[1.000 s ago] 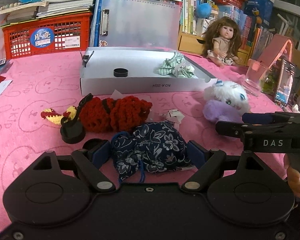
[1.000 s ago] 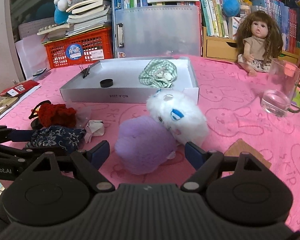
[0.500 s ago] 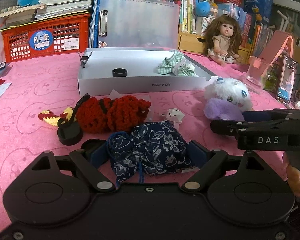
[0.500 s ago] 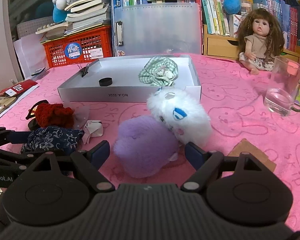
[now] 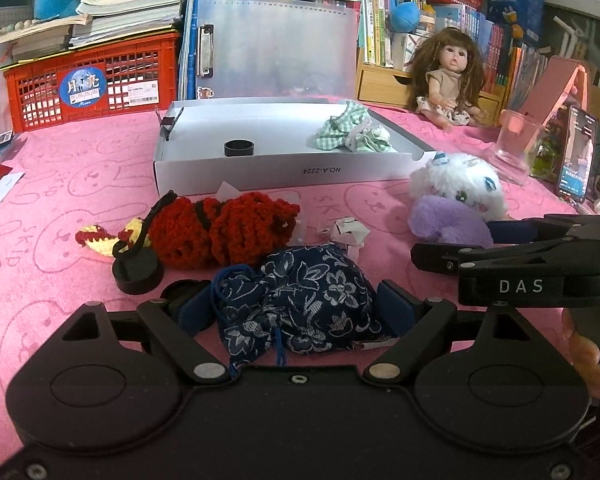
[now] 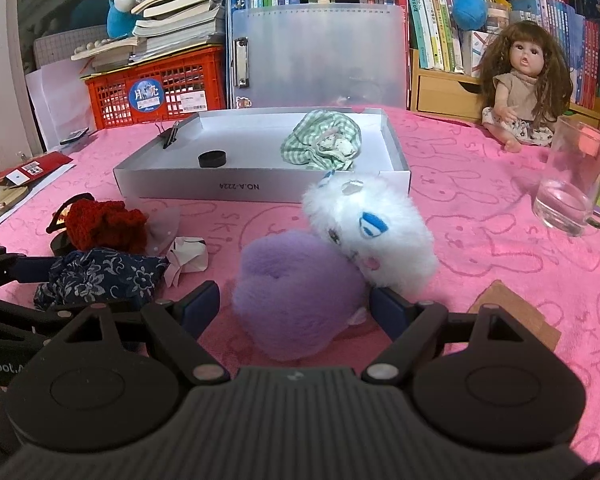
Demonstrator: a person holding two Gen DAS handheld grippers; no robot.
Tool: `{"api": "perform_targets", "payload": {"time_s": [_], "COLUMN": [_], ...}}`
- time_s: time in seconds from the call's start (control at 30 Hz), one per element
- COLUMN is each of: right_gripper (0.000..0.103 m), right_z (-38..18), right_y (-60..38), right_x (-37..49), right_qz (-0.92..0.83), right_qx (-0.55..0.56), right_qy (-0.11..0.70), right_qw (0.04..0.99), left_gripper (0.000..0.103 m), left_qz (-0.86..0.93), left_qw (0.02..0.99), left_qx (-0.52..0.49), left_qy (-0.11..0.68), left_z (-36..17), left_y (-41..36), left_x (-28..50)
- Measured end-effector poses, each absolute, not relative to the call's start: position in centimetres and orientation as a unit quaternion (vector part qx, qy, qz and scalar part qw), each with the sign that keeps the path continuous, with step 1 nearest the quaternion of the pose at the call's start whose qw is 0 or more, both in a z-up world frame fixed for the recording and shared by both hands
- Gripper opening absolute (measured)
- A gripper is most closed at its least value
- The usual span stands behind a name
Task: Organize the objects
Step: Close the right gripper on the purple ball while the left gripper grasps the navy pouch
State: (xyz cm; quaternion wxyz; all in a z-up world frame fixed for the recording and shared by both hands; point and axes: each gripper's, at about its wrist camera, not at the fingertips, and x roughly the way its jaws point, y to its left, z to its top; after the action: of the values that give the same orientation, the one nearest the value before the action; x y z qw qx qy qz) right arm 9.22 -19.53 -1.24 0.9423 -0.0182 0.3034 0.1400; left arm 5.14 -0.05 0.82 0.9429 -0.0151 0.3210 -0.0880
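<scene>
A dark blue floral pouch lies on the pink cloth between the fingers of my left gripper, which is open around it; the pouch also shows in the right wrist view. A purple and white plush toy lies between the fingers of my right gripper, also open; the plush also shows in the left wrist view. A white open box stands behind, holding a green checked cloth and a black ring.
A red crochet toy and a black round cap lie left of the pouch, crumpled paper beside it. A glass mug, a doll, a red crate and a phone ring the table.
Both grippers have edged forward and slightly down. The pouch and the plush now sit deeper between their fingers. Nothing has been gripped.
</scene>
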Motion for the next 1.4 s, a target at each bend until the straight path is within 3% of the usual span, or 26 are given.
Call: {"api": "perform_targets", "payload": {"time_s": [0.17,0.23,0.4,1.4], "right_gripper": [0.076,0.069,0.065,0.062], "right_z": [-1.2,-1.2,-1.1,2.1], "right_y": [-19.5,-19.6,-19.7,-18.6], "right_x": [9.1,9.1,8.9,6.2], "right_qz": [0.132,0.129,0.124,0.155], "right_qx": [-0.019,-0.017,-0.012,-0.015], "right_qy": [0.305,0.306,0.307,0.269], "right_qw": [0.943,0.943,0.944,0.950], "left_gripper": [0.072,0.055,0.045,0.042], "left_qz": [-0.087,-0.098,-0.109,-0.095], "left_qw": [0.944,0.944,0.943,0.955], "left_qx": [-0.015,-0.019,-0.014,-0.030], "left_qy": [0.317,0.316,0.314,0.279], "left_z": [0.9,1.1,1.4,4.7], "left_y": [0.0,0.0,-0.6,0.6], "left_x": [4.9,4.8,4.6,4.5]}}
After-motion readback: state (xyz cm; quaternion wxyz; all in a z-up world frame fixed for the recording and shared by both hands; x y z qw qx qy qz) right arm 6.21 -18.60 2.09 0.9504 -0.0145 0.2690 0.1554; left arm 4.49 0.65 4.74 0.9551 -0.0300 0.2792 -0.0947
